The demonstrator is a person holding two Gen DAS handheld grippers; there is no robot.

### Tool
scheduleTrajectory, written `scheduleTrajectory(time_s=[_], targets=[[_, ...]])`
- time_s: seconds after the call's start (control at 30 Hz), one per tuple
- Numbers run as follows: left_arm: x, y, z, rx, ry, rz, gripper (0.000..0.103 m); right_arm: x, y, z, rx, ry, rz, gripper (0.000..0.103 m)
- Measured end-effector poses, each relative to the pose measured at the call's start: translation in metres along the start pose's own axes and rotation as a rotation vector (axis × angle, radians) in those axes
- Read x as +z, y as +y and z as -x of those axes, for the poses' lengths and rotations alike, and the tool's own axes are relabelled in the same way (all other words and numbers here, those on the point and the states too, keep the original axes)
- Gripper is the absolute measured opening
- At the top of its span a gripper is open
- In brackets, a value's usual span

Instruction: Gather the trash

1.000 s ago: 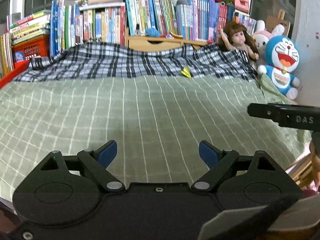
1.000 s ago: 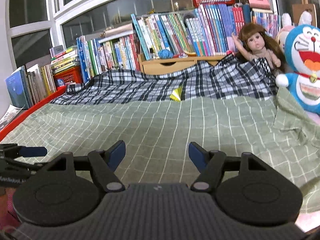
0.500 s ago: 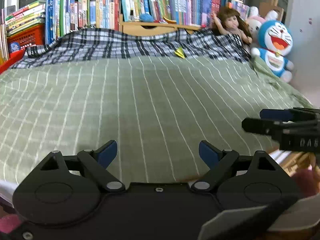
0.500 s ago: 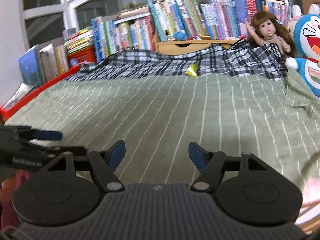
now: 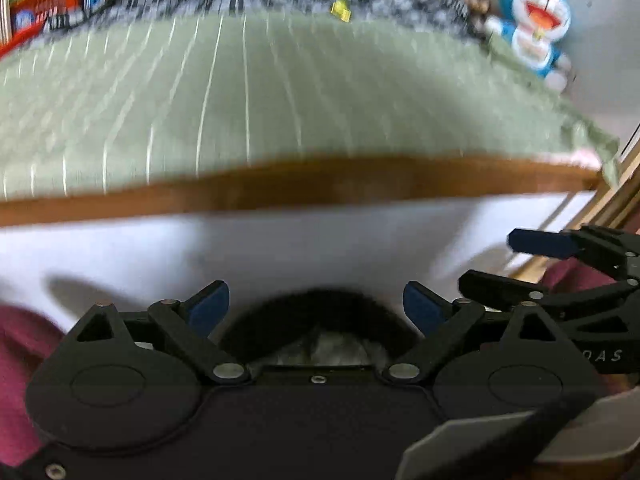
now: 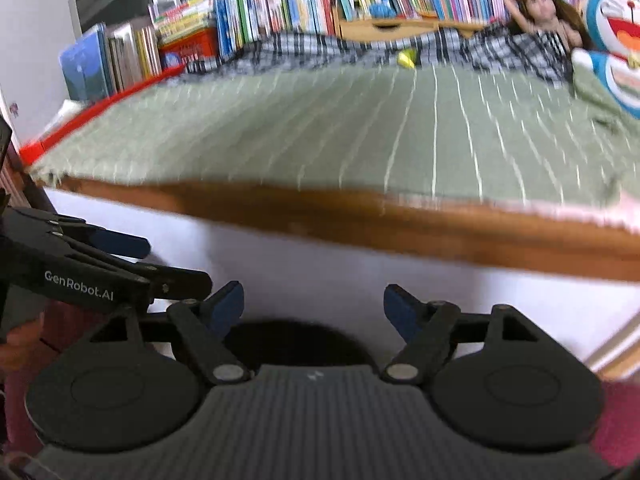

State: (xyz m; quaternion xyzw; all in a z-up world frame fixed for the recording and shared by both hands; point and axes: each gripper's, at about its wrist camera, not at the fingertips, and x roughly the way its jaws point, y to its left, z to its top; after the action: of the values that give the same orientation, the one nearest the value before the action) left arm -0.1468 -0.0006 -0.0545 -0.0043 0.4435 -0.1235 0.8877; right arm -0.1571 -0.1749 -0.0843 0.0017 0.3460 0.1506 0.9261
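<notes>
A small yellow scrap of trash (image 5: 340,10) (image 6: 407,57) lies far back on the bed, where the green sheet meets the plaid blanket. My left gripper (image 5: 316,306) is open and holds nothing, low in front of the bed's wooden edge (image 5: 320,184). My right gripper (image 6: 314,307) is open too, with nothing between its fingers. Each gripper shows in the other's view: the right one (image 5: 560,264) at the right, the left one (image 6: 100,264) at the left. Both views are motion-blurred.
A green checked sheet (image 6: 360,128) covers the bed, with a plaid blanket (image 6: 320,50) behind it. Books (image 6: 280,8) line the back. A doll (image 6: 540,4) and a blue plush toy (image 5: 536,16) sit at the back right. A dark round opening (image 5: 320,320) lies below the grippers.
Both grippers have dropped and pulled back from over the bed to below its wooden edge. The bed now sits higher and farther in both views. The jaws stay open.
</notes>
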Motion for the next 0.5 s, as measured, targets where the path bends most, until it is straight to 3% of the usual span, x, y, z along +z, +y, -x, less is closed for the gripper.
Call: scheduleTrajectory(time_s=[0.23, 0.5], targets=[[-0.035, 0.002, -0.033, 0.052, 0.163, 0.018, 0.094, -0.031, 0.006, -0.015, -0.031, 0.101, -0.003, 0.091], [-0.051, 0.001, -0.059, 0.078, 0.279, 0.036, 0.093, -0.051, 0.006, -0.033, -0.028, 0.178, -0.030, 0.098]])
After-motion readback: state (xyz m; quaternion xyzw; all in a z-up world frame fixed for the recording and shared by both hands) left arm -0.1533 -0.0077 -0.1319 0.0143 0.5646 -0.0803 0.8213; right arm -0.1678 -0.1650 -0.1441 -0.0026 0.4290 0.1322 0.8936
